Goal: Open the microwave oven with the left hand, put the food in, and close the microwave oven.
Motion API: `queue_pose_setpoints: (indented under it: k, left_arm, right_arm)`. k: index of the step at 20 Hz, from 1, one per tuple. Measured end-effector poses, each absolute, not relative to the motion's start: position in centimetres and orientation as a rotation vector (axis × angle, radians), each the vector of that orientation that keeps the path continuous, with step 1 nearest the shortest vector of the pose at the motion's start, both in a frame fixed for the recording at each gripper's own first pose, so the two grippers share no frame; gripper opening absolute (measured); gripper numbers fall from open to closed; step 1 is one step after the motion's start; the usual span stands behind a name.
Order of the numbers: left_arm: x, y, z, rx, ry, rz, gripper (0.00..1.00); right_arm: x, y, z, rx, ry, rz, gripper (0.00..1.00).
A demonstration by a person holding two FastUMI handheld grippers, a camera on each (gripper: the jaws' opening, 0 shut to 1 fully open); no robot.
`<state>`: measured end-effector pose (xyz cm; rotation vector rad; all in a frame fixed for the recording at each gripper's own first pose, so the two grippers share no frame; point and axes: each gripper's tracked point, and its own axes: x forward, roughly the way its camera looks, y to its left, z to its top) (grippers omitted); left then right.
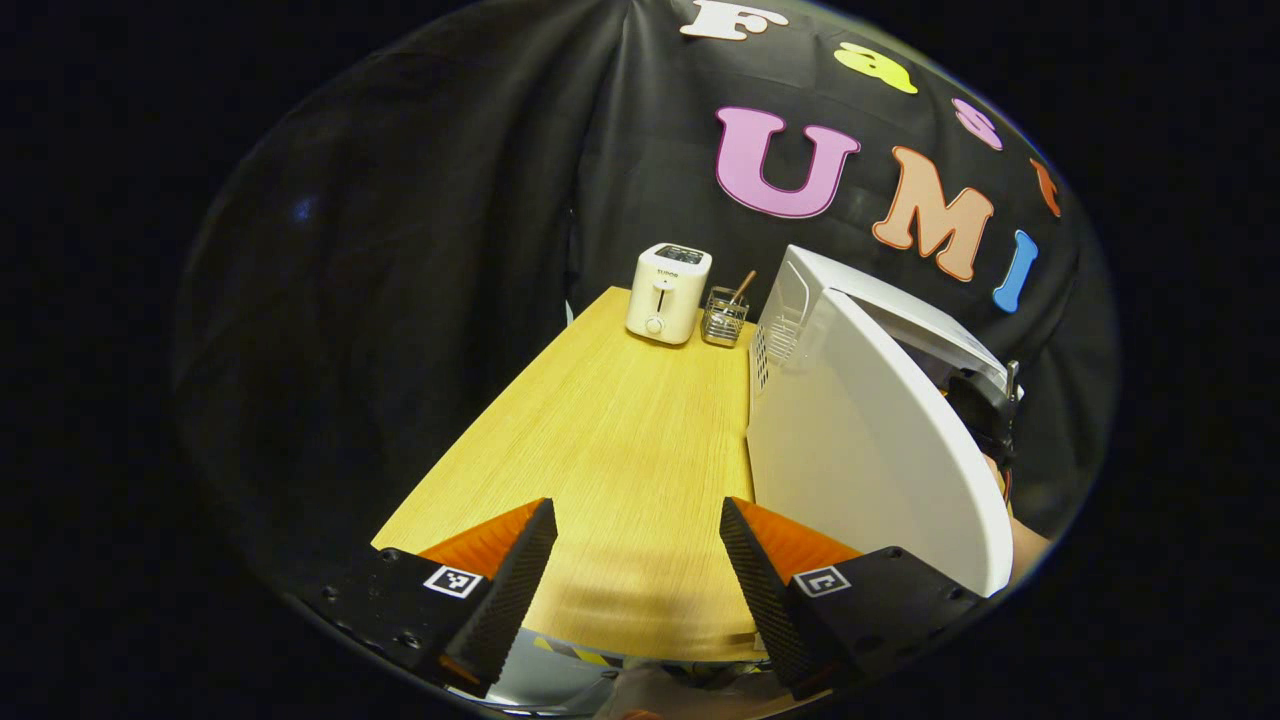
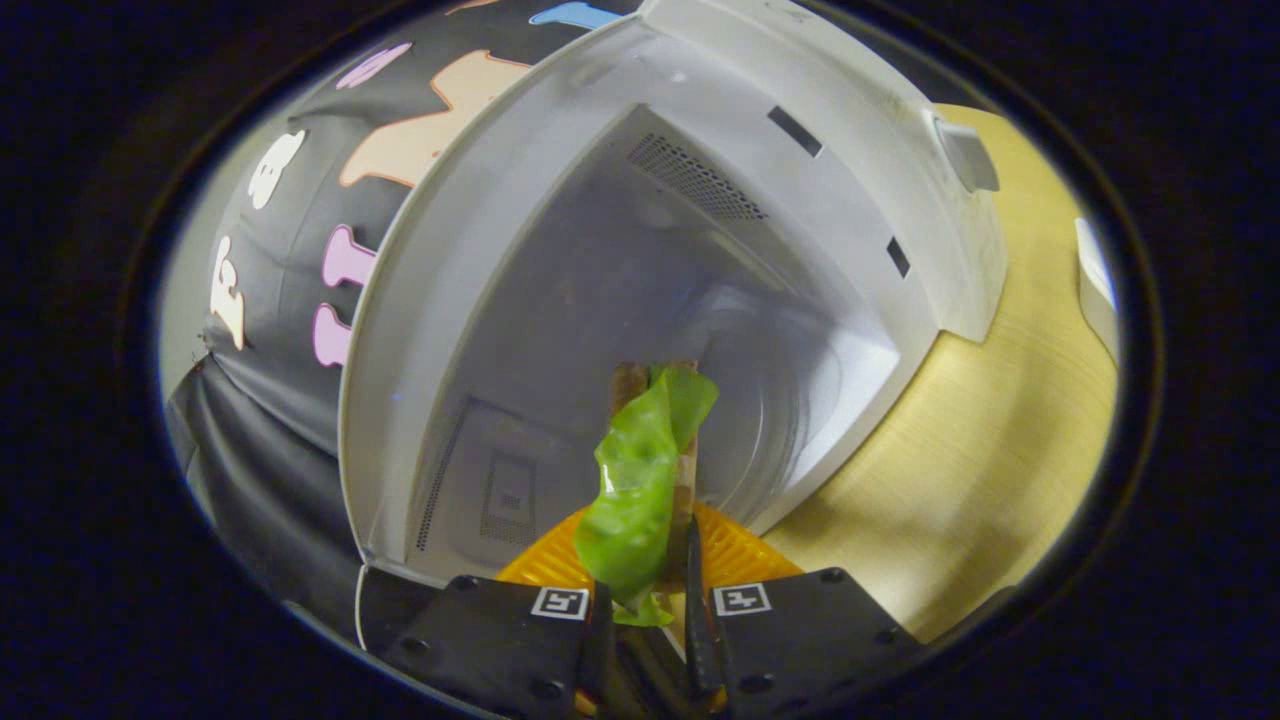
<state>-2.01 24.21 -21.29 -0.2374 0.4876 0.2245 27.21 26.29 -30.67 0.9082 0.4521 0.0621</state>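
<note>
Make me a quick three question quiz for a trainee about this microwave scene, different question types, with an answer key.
1. True or false: the microwave is closed.
2. What is the right claw shut on? A) a toaster B) green leafy food C) nothing
3. Fill in: the left claw hangs open above the wooden ____, beside the white door.

Key: 1 false, its cavity is exposed; 2 B, food held toward the cavity; 3 table, where a toaster stands at the far end.
</note>
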Motion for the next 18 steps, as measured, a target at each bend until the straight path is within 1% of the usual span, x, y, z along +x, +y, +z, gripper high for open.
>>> queue_pose_setpoints:
  k: [1, 2, 3, 4, 5, 6, 7, 8, 9, 11, 12, 13, 14, 16, 18]
  left_arm:
    - [-2.0, 24.0, -21.0, -0.239, 0.487, 0.220, 0.97]
    - [-1.8, 23.9, -20.9, -0.239, 0.487, 0.214, 0.97]
    - [-1.6, 23.8, -20.7, -0.233, 0.486, 0.209, 0.96]
    - [-1.5, 23.7, -20.7, -0.226, 0.485, 0.205, 0.97]
    - [-1.2, 23.7, -20.7, -0.221, 0.485, 0.202, 0.97]
    - [-1.0, 23.6, -20.7, -0.222, 0.484, 0.196, 0.97]
    - [-0.9, 23.3, -20.9, -0.227, 0.488, 0.189, 0.97]
    - [-0.9, 23.1, -21.0, -0.232, 0.491, 0.184, 0.97]
    - [-0.7, 23.0, -21.0, -0.235, 0.492, 0.181, 0.97]
    - [-1.1, 22.8, -21.0, -0.239, 0.494, 0.179, 0.97]
    - [-1.2, 22.6, -21.1, -0.242, 0.494, 0.178, 0.97]
    - [-1.4, 22.5, -21.1, -0.244, 0.494, 0.178, 0.97]
    - [-1.5, 22.5, -21.2, -0.244, 0.496, 0.176, 0.97]
    - [-1.9, 22.4, -21.1, -0.244, 0.496, 0.177, 0.97]
    - [-2.2, 22.5, -21.2, -0.243, 0.497, 0.178, 0.97]
  right_arm:
    - [27.6, 26.3, -30.8, 0.906, 0.449, 0.051, 0.31]
    - [27.9, 26.0, -31.3, 0.890, 0.443, 0.033, 0.23]
    - [27.9, 25.7, -31.8, 0.870, 0.444, 0.021, 0.32]
    - [28.3, 25.7, -32.1, 0.868, 0.452, 0.015, 0.32]
    - [28.5, 25.7, -32.0, 0.865, 0.446, 0.007, 0.40]
    - [28.7, 25.5, -32.1, 0.839, 0.436, 0.000, 0.33]
    - [28.9, 25.4, -32.1, 0.804, 0.424, -0.003, 0.40]
    - [28.9, 25.1, -32.3, 0.761, 0.420, -0.022, 0.32]
    - [29.1, 24.8, -32.5, 0.733, 0.415, -0.026, 0.41]
    - [29.3, 24.9, -32.4, 0.727, 0.413, -0.030, 0.42]
    - [29.5, 24.0, -32.7, 0.707, 0.413, -0.060, 0.41]
    - [29.7, 23.5, -32.9, 0.689, 0.411, -0.070, 0.57]
    - [29.8, 23.5, -32.9, 0.703, 0.418, -0.070, 0.51]
    - [29.8, 23.1, -32.5, 0.709, 0.420, -0.084, 0.53]
    - [29.7, 22.8, -32.0, 0.686, 0.402, -0.083, 0.68]
